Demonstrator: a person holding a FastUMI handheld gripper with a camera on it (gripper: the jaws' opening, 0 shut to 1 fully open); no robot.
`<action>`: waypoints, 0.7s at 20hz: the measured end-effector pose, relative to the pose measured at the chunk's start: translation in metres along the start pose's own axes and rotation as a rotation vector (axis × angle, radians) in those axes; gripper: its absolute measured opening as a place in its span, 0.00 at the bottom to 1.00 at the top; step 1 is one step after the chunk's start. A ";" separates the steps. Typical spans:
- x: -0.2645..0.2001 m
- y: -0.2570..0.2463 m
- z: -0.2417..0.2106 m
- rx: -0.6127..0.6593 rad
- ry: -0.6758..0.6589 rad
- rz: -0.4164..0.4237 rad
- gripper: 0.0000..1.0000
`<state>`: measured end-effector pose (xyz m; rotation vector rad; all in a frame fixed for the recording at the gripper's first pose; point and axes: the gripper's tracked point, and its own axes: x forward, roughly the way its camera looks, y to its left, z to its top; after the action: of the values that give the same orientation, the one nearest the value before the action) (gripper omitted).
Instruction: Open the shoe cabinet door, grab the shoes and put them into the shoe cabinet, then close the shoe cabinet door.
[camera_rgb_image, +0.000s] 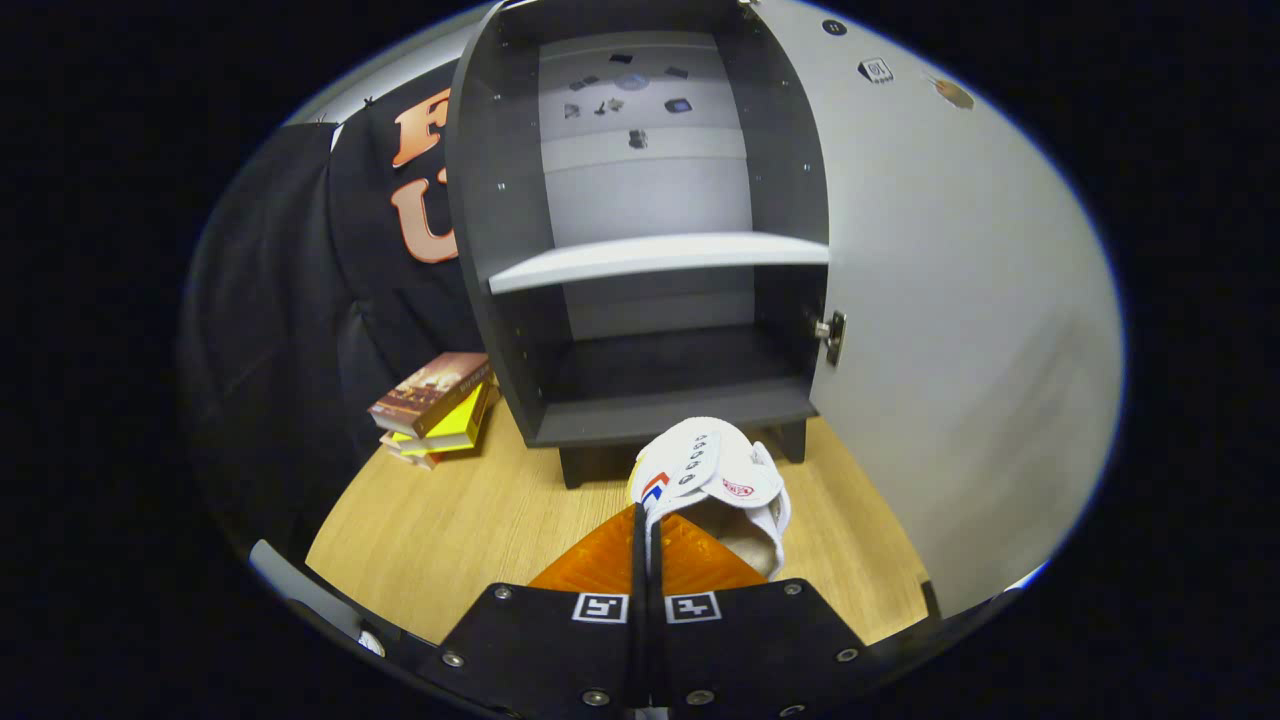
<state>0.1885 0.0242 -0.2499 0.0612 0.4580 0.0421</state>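
My gripper (645, 520) is shut on the collar of a white shoe (712, 470), its orange fingers (600, 565) pressed together on the shoe's edge. The shoe hangs from them just in front of the dark grey shoe cabinet (640, 410), toe toward the cabinet, above the wooden table. The cabinet door (960, 340), light grey, stands swung wide open on the right. Inside, a pale shelf (660, 255) divides the cabinet; the lower compartment (660, 365) is dark and holds nothing I can see.
A stack of books (435, 410) lies on the wooden table (450, 530) to the left of the cabinet. A hinge (832, 335) sits on the cabinet's right wall by the door. Black cloth hangs behind and to the left.
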 end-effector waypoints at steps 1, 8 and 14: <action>-0.004 0.000 0.022 -0.002 -0.037 -0.003 0.00; 0.013 0.002 0.166 -0.038 -0.234 0.015 0.00; 0.096 0.012 0.238 -0.070 -0.247 0.037 0.00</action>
<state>0.3797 0.0291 -0.0783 0.0058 0.2078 0.0860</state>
